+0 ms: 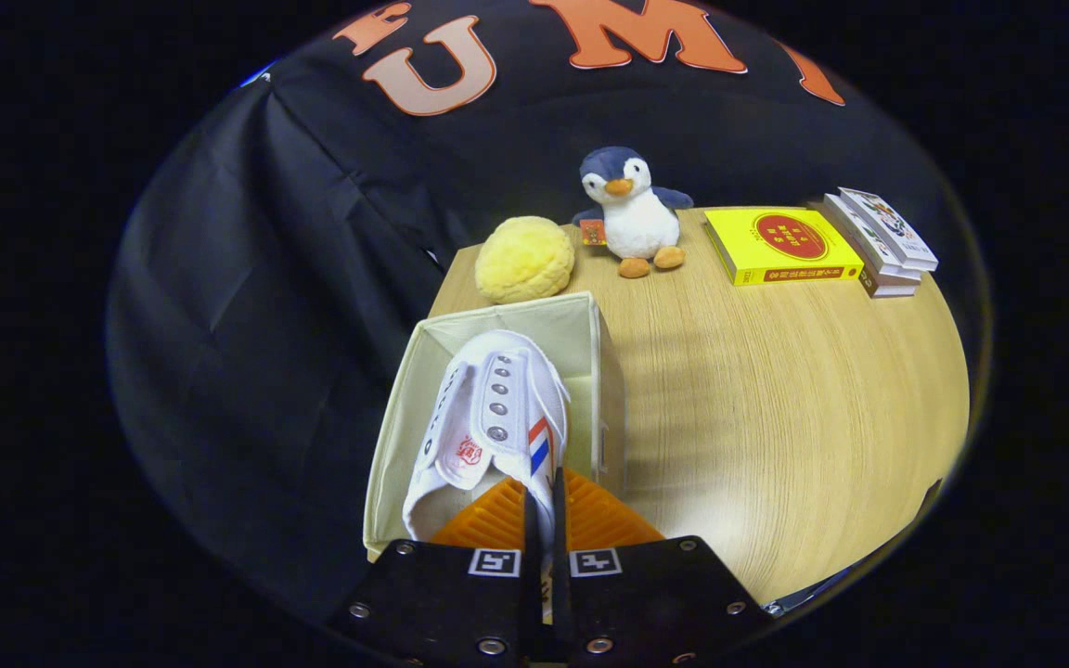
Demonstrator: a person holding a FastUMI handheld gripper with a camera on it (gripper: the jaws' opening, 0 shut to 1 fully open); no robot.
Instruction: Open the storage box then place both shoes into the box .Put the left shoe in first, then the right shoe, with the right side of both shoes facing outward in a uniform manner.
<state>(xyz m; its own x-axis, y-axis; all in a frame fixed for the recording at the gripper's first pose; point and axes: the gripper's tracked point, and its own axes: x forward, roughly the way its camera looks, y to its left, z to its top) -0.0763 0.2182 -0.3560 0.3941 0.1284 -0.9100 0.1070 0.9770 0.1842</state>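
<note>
A white canvas shoe with metal eyelets and a red-and-blue stripe hangs toe-forward over the open cream fabric storage box. My gripper is shut on the shoe's heel-side collar, the thin edge pinched between both fingers. The shoe sits partly inside the box opening, tilted down into it. The box stands at the table's left corner, its lid out of sight. The inside of the box under the shoe is hidden.
A yellow plush ball lies just beyond the box. A plush penguin stands behind it. A yellow book and a stack of books lie at the far right of the wooden table.
</note>
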